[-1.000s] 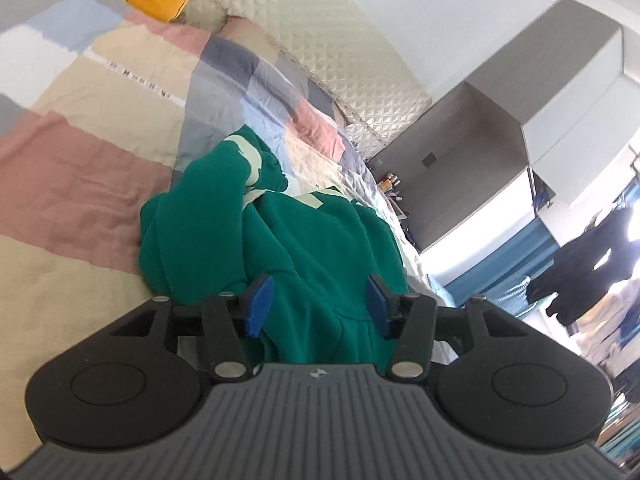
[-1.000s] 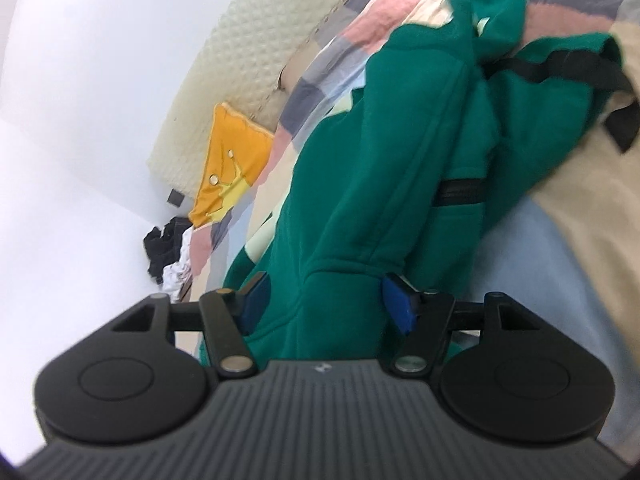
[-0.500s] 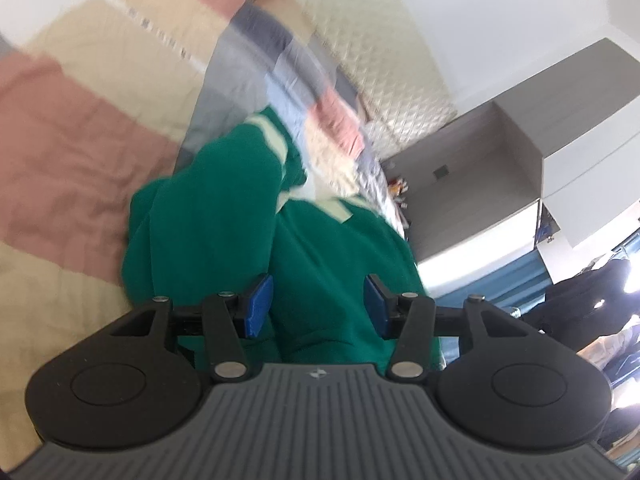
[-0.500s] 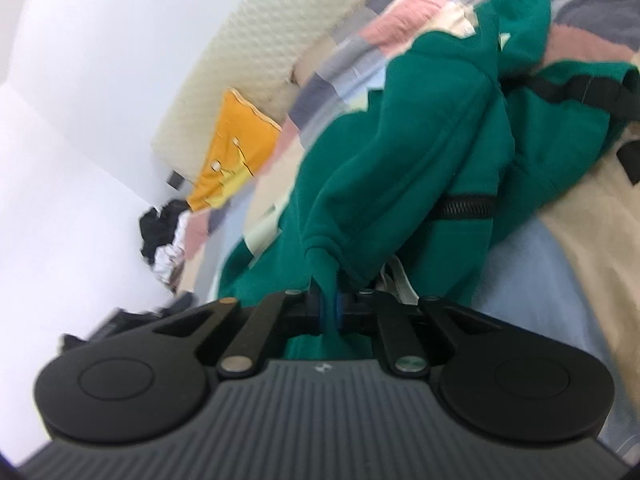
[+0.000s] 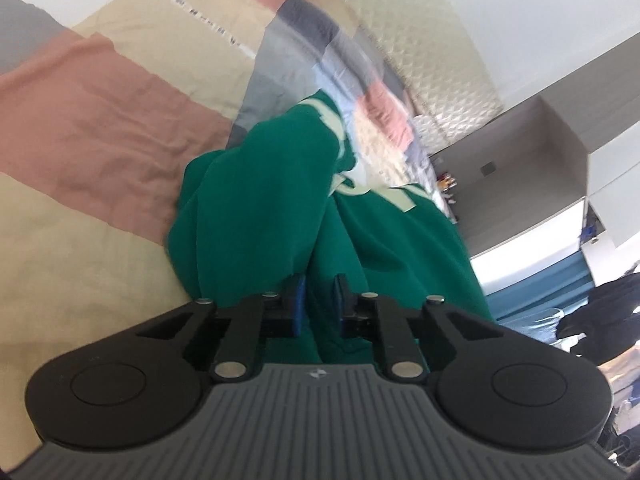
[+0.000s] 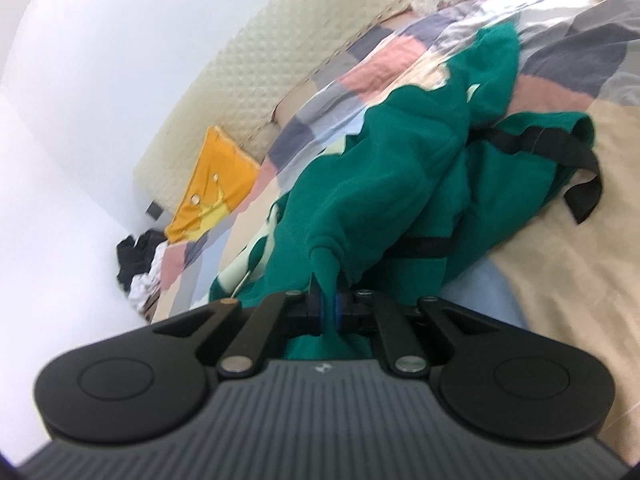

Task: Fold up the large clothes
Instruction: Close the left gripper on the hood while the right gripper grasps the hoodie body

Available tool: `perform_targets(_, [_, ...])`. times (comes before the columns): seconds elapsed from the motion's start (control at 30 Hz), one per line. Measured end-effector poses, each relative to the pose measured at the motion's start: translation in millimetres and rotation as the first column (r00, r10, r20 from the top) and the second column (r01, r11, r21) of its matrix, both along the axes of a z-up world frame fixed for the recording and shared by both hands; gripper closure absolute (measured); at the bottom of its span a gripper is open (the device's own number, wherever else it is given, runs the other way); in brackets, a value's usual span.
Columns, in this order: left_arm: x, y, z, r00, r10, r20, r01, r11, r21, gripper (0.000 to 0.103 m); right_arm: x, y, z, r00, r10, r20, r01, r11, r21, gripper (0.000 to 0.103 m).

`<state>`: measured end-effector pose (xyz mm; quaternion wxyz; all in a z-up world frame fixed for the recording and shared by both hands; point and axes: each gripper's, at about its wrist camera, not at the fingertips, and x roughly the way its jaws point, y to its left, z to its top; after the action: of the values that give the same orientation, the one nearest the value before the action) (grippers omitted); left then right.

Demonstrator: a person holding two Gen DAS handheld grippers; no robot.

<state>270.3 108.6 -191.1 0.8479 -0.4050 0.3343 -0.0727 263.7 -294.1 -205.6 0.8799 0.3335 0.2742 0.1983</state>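
Jaws, apart before: left gripper (image 5: 319,304), right gripper (image 6: 327,307) now clamped on green garment (image 6: 400,168).

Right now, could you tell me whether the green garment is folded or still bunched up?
Bunched up: the green garment lies in a crumpled heap on the patchwork bedspread.

Small items (image 5: 447,189) on the far shelf, too tiny and blurred to identify.

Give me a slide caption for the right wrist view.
Right gripper pinches a fold of the crumpled green sweatshirt on the patchwork bedspread.
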Motion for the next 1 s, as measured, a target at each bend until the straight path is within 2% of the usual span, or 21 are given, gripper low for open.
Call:
perform_targets(0.07, [-8.6, 2.5, -0.8, 1.0, 0.004, 0.008, -0.004, 1.0, 0.006, 0.092, -1.7, -7.1, 2.5, 0.999, -0.052, 0.009, 0.053, 0.998, -0.019, 0.095])
perform_targets(0.23, [-8.2, 1.4, -10.1, 0.999, -0.038, -0.037, 0.038, 0.999, -0.017, 0.09, -2.7, -19.9, -0.6, 0.99, -0.142, -0.018, 0.141, 0.99, -0.027, 0.095])
perform_targets(0.27, [-6.2, -1.5, -10.5, 0.998, -0.051, -0.032, 0.051, 0.999, -0.016, 0.085, -3.3, -20.1, -1.1, 0.988, -0.152, -0.02, 0.151, 0.988, -0.033, 0.095])
perform_targets(0.33, [-1.6, -8.3, -10.9, 0.996, -0.092, -0.014, 0.092, 0.996, -0.021, 0.053, -3.3, -19.8, -0.7, 0.984, -0.175, -0.015, 0.174, 0.983, -0.061, 0.095])
perform_targets(0.37, [0.4, -12.5, -11.0, 0.994, -0.112, -0.01, 0.112, 0.993, -0.021, 0.031, -4.1, -19.6, -0.9, 0.984, -0.179, -0.011, 0.178, 0.982, -0.07, 0.095])
perform_targets(0.4, [1.5, -17.8, -10.9, 0.992, -0.128, 0.004, 0.128, 0.992, -0.011, 0.031, -3.7, -18.8, -1.1, 0.984, -0.179, -0.01, 0.178, 0.981, -0.074, 0.095])
perform_targets(0.43, [0.9, -22.3, -9.9, 0.993, -0.121, 0.015, 0.121, 0.992, 0.022, 0.032, -3.0, -18.1, -1.6, 0.984, -0.178, -0.011, 0.177, 0.981, -0.075, 0.095])
perform_targets(0.5, [0.4, -32.1, -7.6, 0.996, -0.088, 0.011, 0.086, 0.988, 0.125, 0.056, -3.3, -19.5, -3.3, 0.984, -0.179, -0.011, 0.178, 0.981, -0.08, 0.095])
perform_targets(0.53, [2.7, -34.7, -8.8, 0.996, -0.09, -0.013, 0.091, 0.984, 0.154, 0.062, -4.6, -21.3, -4.2, 0.983, -0.181, -0.013, 0.18, 0.98, -0.08, 0.095])
perform_targets(0.6, [5.0, -32.7, -14.7, 0.995, -0.078, -0.061, 0.087, 0.983, 0.161, 0.09, -3.2, -23.5, -6.5, 0.982, -0.186, -0.024, 0.184, 0.981, -0.068, 0.095])
perform_targets(0.67, [1.2, -24.7, -16.7, 0.996, -0.054, -0.073, 0.065, 0.986, 0.153, 0.094, -3.1, -24.8, -7.6, 0.981, -0.189, -0.032, 0.187, 0.981, -0.058, 0.095])
perform_targets(0.77, [-14.1, -11.3, -3.2, 1.0, 0.002, -0.003, -0.001, 0.989, 0.151, 0.095, -4.6, -25.7, -6.7, 0.982, -0.188, -0.03, 0.187, 0.981, -0.049, 0.095])
perform_targets(0.87, [-28.5, 7.9, 8.6, 0.996, 0.071, 0.053, -0.077, 0.991, 0.109, 0.095, -5.9, -27.3, -6.6, 0.983, -0.182, -0.031, 0.181, 0.983, -0.029, 0.095])
perform_targets(0.93, [-30.2, 17.1, 9.4, 0.994, 0.107, 0.024, -0.11, 0.984, 0.139, 0.095, -4.4, -30.4, -10.5, 0.987, -0.152, -0.054, 0.154, 0.988, 0.029, 0.095])
perform_targets(1.0, [-25.4, 18.4, 2.2, 0.99, 0.133, -0.046, -0.122, 0.974, 0.192, 0.095, -1.6, -32.1, -15.9, 0.986, -0.138, -0.093, 0.145, 0.987, 0.07, 0.095])
